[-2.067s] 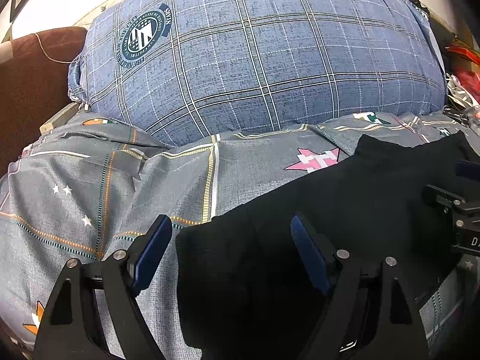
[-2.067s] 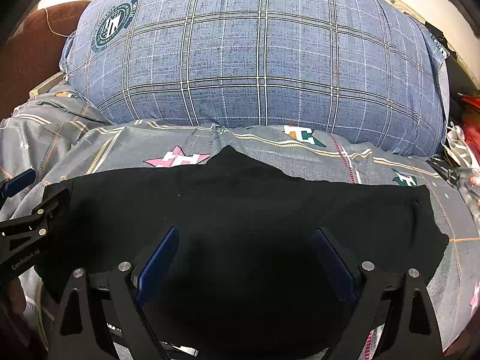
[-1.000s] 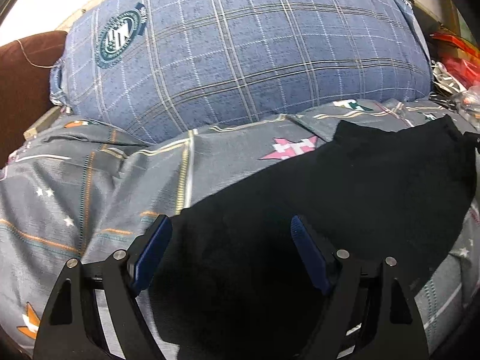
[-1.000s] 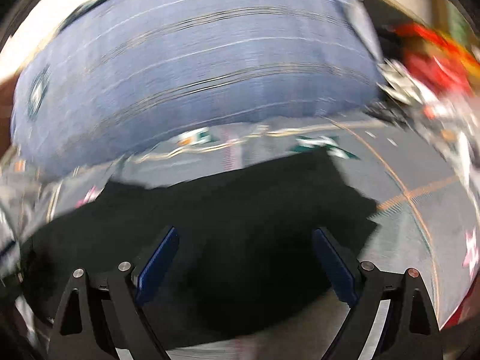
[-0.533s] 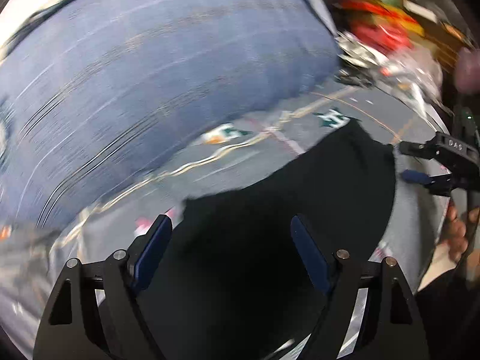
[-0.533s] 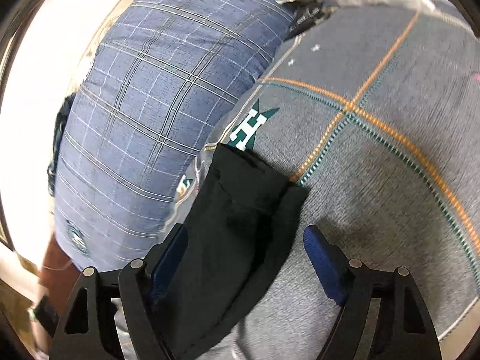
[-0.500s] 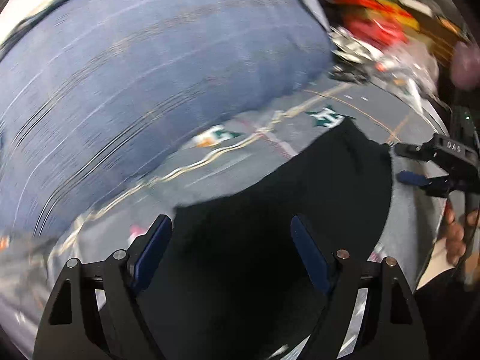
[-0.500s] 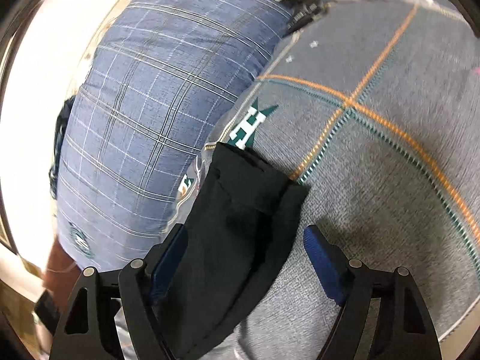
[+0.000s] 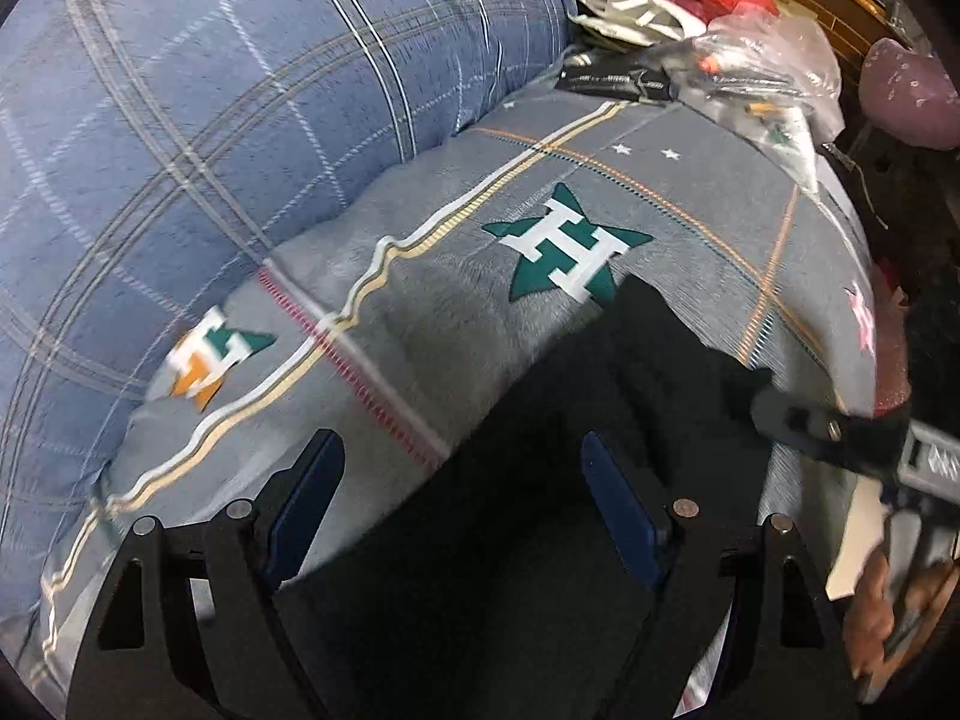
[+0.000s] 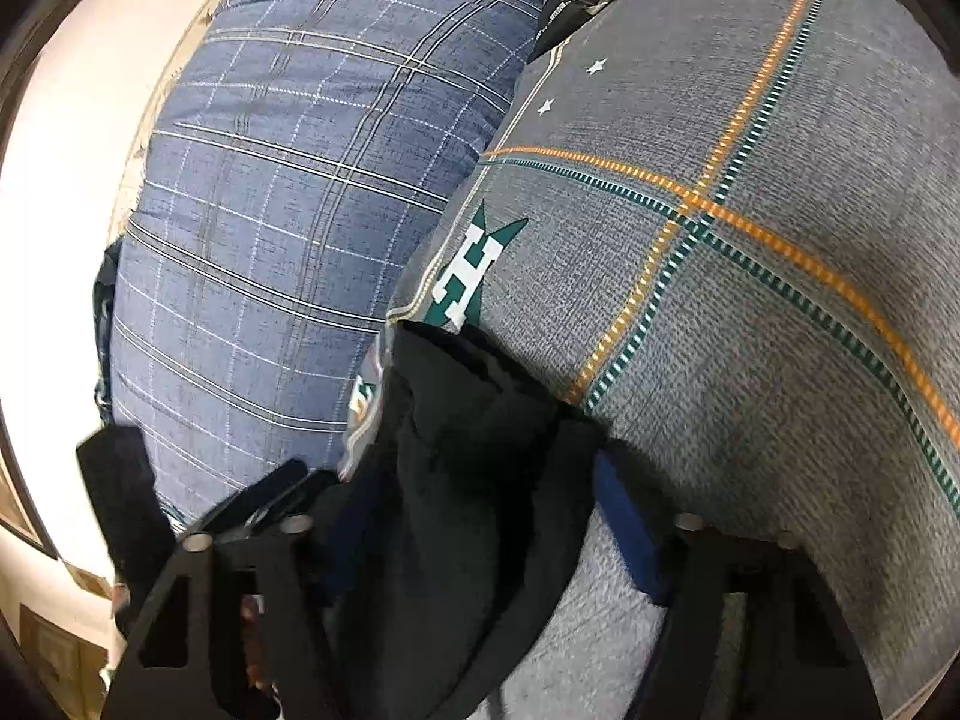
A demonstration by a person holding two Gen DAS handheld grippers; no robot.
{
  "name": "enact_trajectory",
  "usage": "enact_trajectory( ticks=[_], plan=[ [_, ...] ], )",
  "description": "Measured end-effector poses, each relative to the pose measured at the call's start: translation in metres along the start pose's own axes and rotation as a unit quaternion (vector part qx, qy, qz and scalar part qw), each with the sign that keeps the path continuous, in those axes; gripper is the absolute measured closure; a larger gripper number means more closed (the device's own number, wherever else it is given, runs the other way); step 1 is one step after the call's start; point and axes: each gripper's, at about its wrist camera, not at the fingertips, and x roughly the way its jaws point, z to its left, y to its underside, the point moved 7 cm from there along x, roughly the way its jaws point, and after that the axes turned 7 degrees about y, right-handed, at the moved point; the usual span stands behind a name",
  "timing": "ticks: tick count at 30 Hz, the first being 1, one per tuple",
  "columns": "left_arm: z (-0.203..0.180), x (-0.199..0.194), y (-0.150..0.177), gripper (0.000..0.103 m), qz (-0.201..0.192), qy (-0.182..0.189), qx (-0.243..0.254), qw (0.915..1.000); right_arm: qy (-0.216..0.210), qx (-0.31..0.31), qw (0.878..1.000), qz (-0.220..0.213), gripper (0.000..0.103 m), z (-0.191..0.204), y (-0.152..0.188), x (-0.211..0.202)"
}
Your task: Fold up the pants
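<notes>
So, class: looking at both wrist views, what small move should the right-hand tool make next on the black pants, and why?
Probably finish closing the right gripper on the end of the black fabric pants. Its jaws have just been closing with the cloth bunched between them, though a firm pinch isn't clear. The left gripper hovers open over the pants on the grey patterned bedspread, so the right must secure its end before any fold.

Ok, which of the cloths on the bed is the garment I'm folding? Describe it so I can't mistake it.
Start from the big blue plaid pillow; in front of it spreads the grey bedsheet with orange stripes and star emblems. On that sheet, just below the green star, lie the pants. They are the only plain black cloth, with no pattern.
</notes>
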Motion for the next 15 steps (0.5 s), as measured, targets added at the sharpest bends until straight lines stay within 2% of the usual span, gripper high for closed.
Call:
enact_trajectory(
  ticks=[3,5,7,8,10,12,15],
  plan=[
    [-0.006,0.021,-0.006,0.021,0.012,0.037,0.003,0.9992,0.0,-0.004,1.0,-0.001,0.047,0.001,-0.001,0.002],
    [-0.009,0.035,-0.006,0.021,0.027,0.053,0.004,0.9982,0.013,-0.02,1.0,-0.004,0.053,0.004,0.0,0.004],
    [-0.015,0.044,-0.003,0.023,0.034,0.084,-0.001,0.9959,0.018,-0.026,0.999,-0.002,0.068,0.004,0.002,0.008],
    [-0.017,0.044,-0.004,0.023,0.029,0.086,0.002,0.9958,0.016,-0.023,1.0,0.0,0.072,0.003,0.002,0.009],
    [-0.021,0.041,-0.005,0.04,0.015,0.097,0.007,0.9951,0.011,-0.017,1.0,0.001,0.08,0.001,0.002,0.009],
    [-0.021,0.037,-0.008,0.075,0.009,0.11,0.0,0.9939,0.011,-0.032,0.999,-0.004,0.083,0.007,0.003,0.007],
    [-0.018,0.031,-0.009,0.087,0.002,0.111,-0.012,0.9938,0.0,-0.071,0.997,-0.029,0.086,0.027,0.005,-0.002]
  ],
)
